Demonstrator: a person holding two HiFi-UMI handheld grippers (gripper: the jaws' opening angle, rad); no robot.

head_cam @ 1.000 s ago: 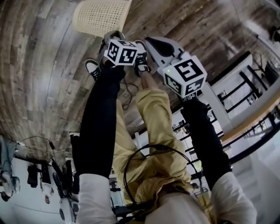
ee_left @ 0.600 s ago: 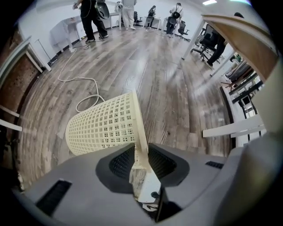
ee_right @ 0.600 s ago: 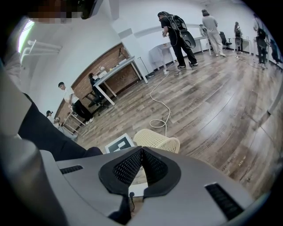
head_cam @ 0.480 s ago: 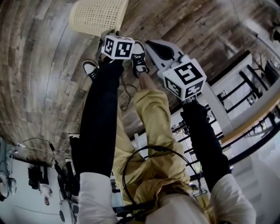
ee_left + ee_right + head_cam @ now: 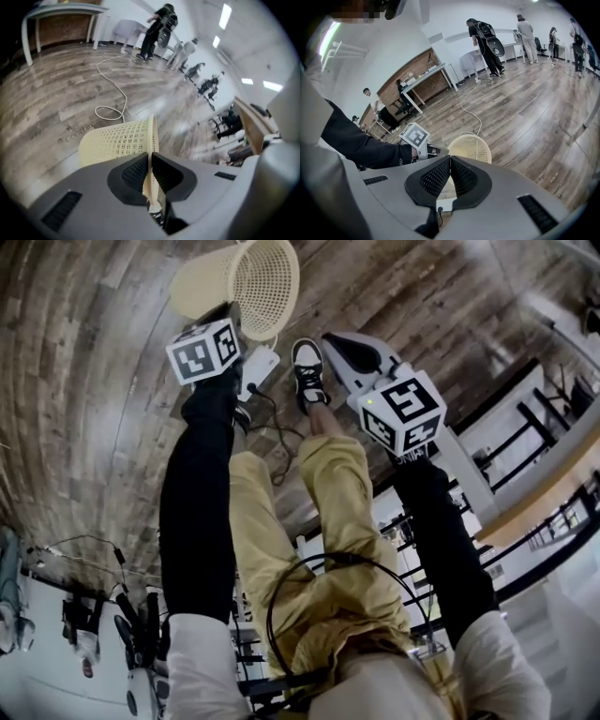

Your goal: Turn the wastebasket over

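Observation:
The cream lattice wastebasket (image 5: 239,282) lies tilted on its side on the wood floor, its open mouth turned toward me. Seen from the left gripper view, the wastebasket (image 5: 115,140) has its rim standing edge-on between the pads of my left gripper (image 5: 151,161). The jaws are closing and pinch that rim. Its marker cube (image 5: 202,351) sits just below the basket in the head view. My right gripper (image 5: 450,161) hangs shut and empty, a little short of the wastebasket (image 5: 471,146); its cube (image 5: 401,413) is at centre right.
My shoes (image 5: 307,362) and a white plug with cable (image 5: 258,367) lie just below the basket. A white cord (image 5: 112,101) loops across the floor beyond. People (image 5: 485,40) and tables (image 5: 426,77) stand at the far wall. Desks and railings (image 5: 525,427) line the right.
The basket has tipped so its open mouth now shows. My left gripper swung left and rolled, holding the rim. The right gripper stayed put.

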